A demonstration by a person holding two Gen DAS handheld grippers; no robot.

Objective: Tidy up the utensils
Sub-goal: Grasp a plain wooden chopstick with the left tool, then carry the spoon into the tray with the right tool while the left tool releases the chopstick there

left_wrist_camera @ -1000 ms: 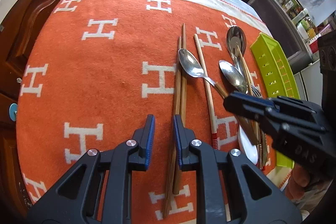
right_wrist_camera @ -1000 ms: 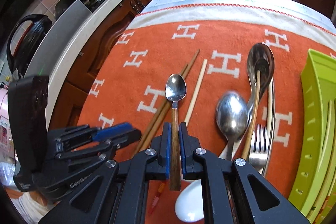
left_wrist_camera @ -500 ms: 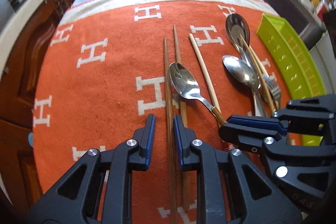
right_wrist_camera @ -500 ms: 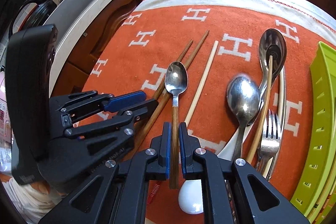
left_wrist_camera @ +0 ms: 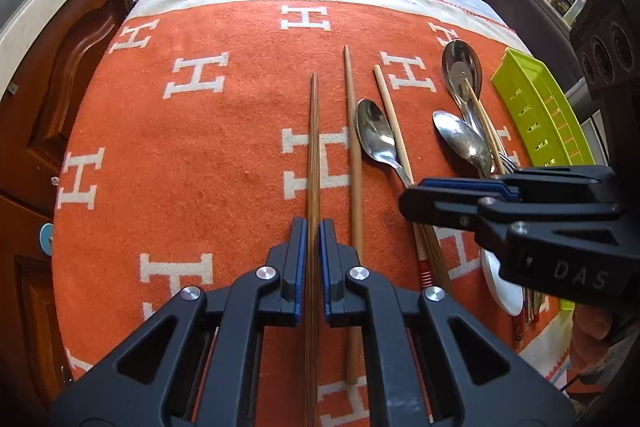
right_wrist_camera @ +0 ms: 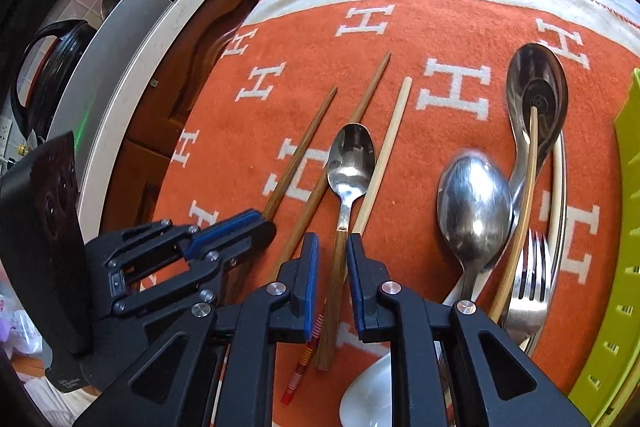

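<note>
At the lower centre of the left wrist view, our left gripper has its fingers clamped on a dark chopstick running straight up the frame. In the right wrist view, our right gripper is opening, pads apart from the wooden-handled spoon lying between them on the orange cloth.
</note>
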